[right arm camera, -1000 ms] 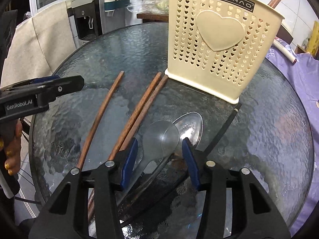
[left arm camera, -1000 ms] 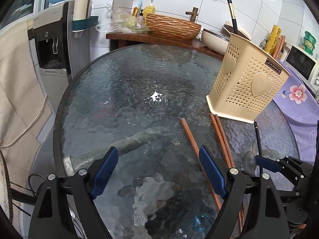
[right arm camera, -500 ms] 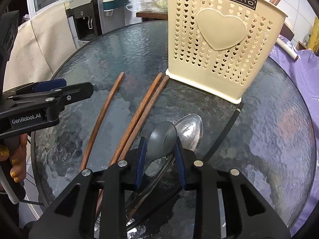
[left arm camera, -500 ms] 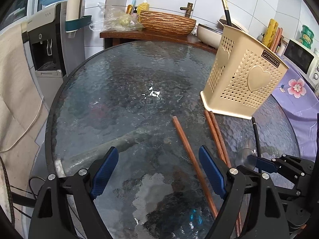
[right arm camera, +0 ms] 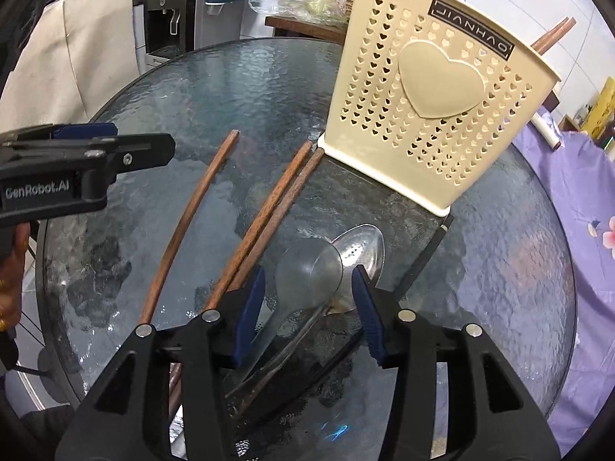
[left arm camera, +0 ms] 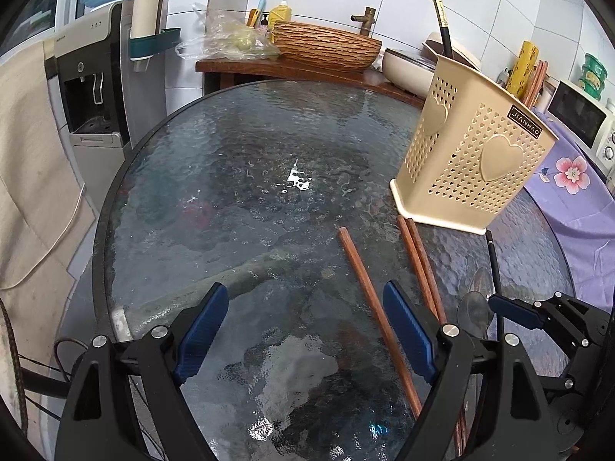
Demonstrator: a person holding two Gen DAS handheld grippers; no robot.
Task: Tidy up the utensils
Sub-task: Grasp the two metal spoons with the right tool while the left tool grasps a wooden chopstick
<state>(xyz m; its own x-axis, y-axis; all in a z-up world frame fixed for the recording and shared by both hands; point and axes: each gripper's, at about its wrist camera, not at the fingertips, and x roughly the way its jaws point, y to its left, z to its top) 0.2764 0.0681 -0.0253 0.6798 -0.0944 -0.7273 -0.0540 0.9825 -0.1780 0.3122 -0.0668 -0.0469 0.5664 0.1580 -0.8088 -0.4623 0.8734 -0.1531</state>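
Observation:
A cream perforated utensil holder (right arm camera: pixel 430 107) stands on the round glass table (right arm camera: pixel 238 88); it also shows in the left wrist view (left arm camera: pixel 472 161). Brown wooden chopsticks (right arm camera: pixel 269 215) lie in front of it, one apart to the left (right arm camera: pixel 188 223). A clear plastic spoon (right arm camera: pixel 307 272) lies over a metal spoon (right arm camera: pixel 365 246), beside a black chopstick (right arm camera: pixel 423 265). My right gripper (right arm camera: pixel 309 307) is open, its jaws on either side of the clear spoon's neck. My left gripper (left arm camera: pixel 303 330) is open and empty over the table's near left, beside the lone chopstick (left arm camera: pixel 369 303).
A black chopstick (left arm camera: pixel 442 19) stands in the holder. A water dispenser (left arm camera: pixel 96 88) stands at the far left. A wooden counter with a woven basin (left arm camera: pixel 326 44) is behind the table. A purple flowered cloth (left arm camera: pixel 576 199) and a microwave (left arm camera: pixel 584 119) are at the right.
My right gripper closed around the clear spoon half a second ago and has now opened again. The left gripper stayed open and drifted slightly.

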